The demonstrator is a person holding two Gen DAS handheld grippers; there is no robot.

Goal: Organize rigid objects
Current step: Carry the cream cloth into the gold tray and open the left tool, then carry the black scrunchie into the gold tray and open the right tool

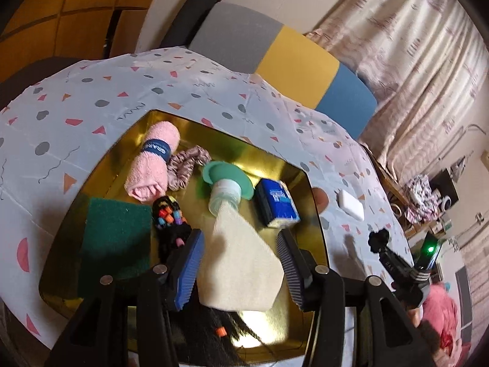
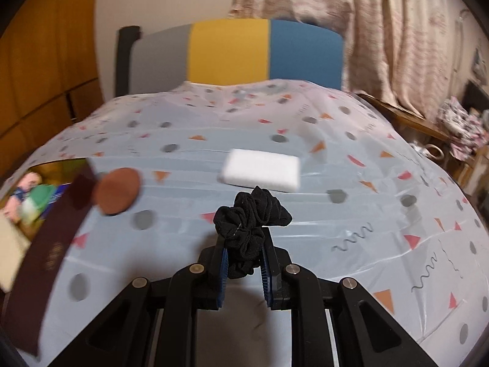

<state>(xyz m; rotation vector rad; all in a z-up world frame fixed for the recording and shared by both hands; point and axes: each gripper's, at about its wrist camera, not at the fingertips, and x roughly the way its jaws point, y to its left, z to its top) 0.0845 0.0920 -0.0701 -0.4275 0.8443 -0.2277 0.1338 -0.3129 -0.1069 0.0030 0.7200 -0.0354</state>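
Table (image 2: pixel 351 183) is covered by a patterned cloth (image 1: pixel 101 91); gold tray (image 1: pixel 305 180), white sponge (image 2: pixel 261 169) and brown disc (image 2: pixel 117 190) are laid on it.

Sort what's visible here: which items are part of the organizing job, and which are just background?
In play: gold tray, pink rolled towel, blue packet, cream cloth, green pad, black scrunchie in the right claw, white block.

Background: chair, curtain.

gold tray (image 1: pixel 314 202) crowded; open tablecloth (image 2: pixel 351 229) beyond it, broken only by white sponge (image 2: pixel 261 169).
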